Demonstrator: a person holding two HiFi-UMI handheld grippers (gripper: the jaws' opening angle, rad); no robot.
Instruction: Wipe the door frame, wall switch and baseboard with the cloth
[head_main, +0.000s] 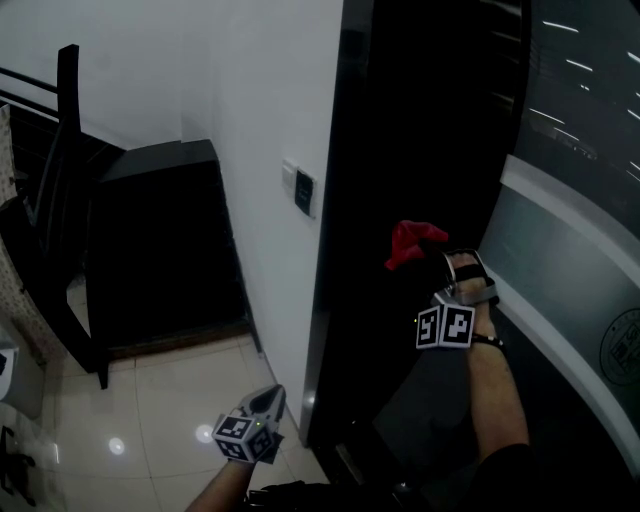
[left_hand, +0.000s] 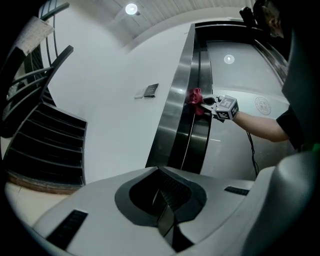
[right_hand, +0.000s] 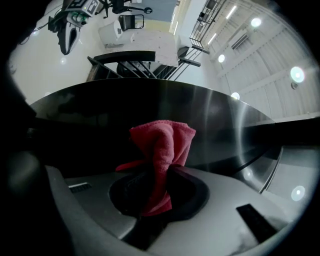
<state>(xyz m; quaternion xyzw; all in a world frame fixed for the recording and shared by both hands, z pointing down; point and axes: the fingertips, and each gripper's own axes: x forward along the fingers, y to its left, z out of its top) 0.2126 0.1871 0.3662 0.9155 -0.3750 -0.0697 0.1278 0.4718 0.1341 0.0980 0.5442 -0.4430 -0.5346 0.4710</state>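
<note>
Bunching upward — crumpled red cloth (right_hand: 161, 145), jaw-pinched

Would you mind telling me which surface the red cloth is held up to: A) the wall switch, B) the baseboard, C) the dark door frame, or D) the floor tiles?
C: the right tool grips the red cloth at the dark door frame; the wall switch sits further left.

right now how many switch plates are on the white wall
2. A pale plate and a dark plate sit side by side on the white wall, the dark one nearer the door frame. More may be out of view.
</note>
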